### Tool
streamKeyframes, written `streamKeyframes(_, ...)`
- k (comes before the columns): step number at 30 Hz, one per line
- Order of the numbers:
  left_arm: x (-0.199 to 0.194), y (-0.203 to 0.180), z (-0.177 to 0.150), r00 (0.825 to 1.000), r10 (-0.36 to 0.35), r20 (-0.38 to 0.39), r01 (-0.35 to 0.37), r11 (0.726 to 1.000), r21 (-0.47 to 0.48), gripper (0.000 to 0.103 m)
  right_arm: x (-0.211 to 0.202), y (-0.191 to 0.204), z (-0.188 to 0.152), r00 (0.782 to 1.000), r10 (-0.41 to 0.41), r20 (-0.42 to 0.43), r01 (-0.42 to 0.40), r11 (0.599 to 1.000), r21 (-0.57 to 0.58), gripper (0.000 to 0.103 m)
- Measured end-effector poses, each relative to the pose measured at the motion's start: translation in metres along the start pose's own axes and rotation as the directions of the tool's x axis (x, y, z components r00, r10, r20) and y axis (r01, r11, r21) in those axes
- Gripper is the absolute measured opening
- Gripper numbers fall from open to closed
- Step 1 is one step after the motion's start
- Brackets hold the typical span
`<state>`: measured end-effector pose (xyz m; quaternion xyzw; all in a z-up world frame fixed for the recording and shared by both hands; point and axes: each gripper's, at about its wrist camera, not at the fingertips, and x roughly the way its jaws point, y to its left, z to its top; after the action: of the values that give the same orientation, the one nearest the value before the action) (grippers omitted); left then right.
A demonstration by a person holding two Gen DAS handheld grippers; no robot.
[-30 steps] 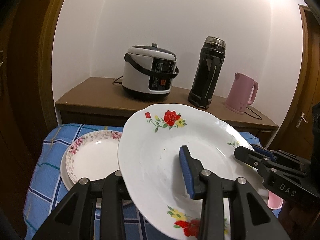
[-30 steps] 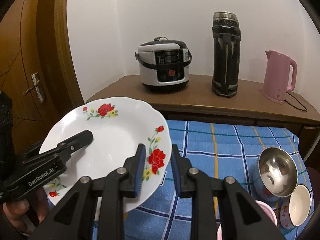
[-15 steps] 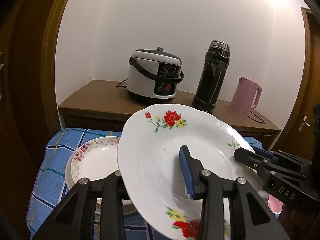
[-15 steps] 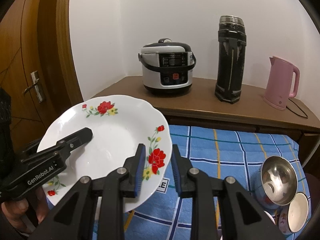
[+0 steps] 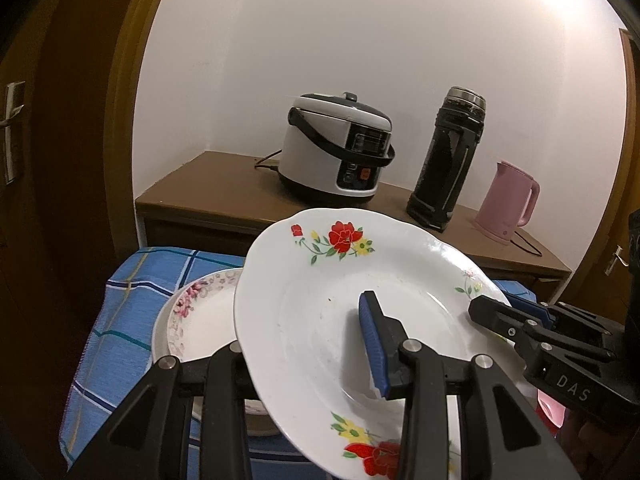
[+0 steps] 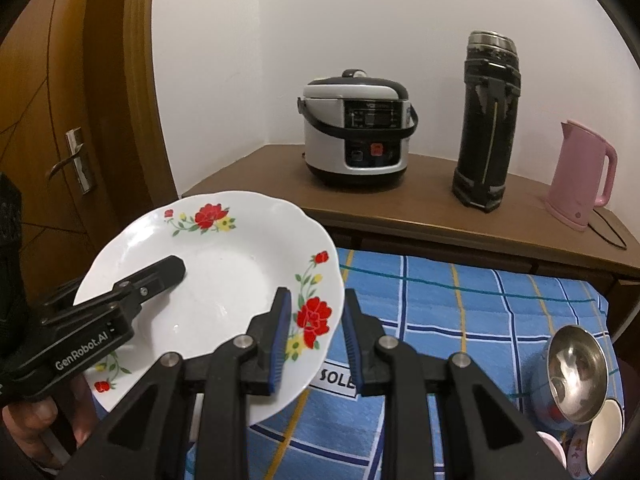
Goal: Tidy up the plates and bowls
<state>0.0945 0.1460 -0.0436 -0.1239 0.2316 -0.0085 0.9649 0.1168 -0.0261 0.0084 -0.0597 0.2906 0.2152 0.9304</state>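
Nearby, steel bowl (image 6: 578, 374), seemingly empty.

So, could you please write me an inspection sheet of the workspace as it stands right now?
Surface: blue checked tablecloth over the table.
Job's things: white red-flowered plate held tilted above the cloth; pink-rimmed plate stack lying beneath its left edge; steel bowl and white bowl at right.
Clutter: nothing seen on the cloth.
Grippers: left gripper and right gripper each clamp the plate's rim, on opposite sides.
Cables: black cords by the silver rice cooker and pink kettle.
Surroundings: brown sideboard, black flask, wooden doors.
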Motion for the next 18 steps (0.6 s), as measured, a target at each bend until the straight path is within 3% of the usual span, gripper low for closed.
streamKeyframes(18,0.007,0.017,0.001,0.999,0.037,-0.014,-0.037,0.999,-0.019,0.039,0.017,0.007,0.005,0.999,0.019,-0.028,-0.020,1.000,-0.018,0.026)
